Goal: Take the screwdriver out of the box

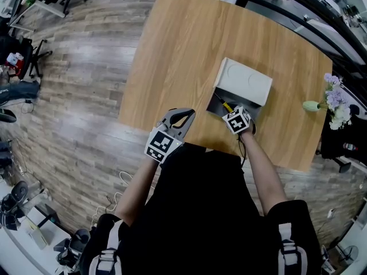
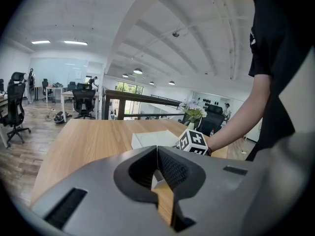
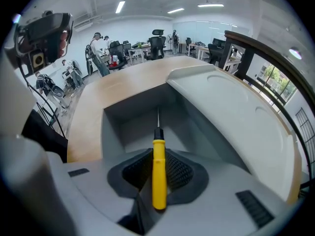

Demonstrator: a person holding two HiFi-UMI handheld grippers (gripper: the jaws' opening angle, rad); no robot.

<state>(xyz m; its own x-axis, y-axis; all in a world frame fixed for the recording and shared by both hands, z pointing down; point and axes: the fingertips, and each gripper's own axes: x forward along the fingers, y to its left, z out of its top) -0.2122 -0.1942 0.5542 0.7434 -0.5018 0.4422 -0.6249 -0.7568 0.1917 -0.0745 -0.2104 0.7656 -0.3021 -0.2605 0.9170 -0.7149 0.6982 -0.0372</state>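
Clamping the screwdriver point(image 3: 158, 151) handle, right gripper point(image 3: 158, 170) fingers sit over the box point(image 3: 123, 127), frame centre; tilting could catch the tip on its wall. Left gripper point(image 2: 157, 168) fingers: closed, empty.

Item count:
- worktop point(image 1: 172, 56): 1
- box point(image 1: 245, 83): 1, single lid, near the worktop's near edge
- screwdriver point(image 3: 158, 176): 1, yellow handle
- grippers: 2, the left gripper point(image 2: 157, 150) and the right gripper point(image 3: 158, 155)
- fingers point(image 2: 178, 170): 2 per gripper, 4 total
- marker cubes point(image 1: 162, 145): 1 per gripper, 2 total
- vase of flowers point(image 1: 314, 105): 1, at the worktop's right edge
- office chairs point(image 2: 15, 109): at least 2 on the floor past the worktop; exact number can't be told
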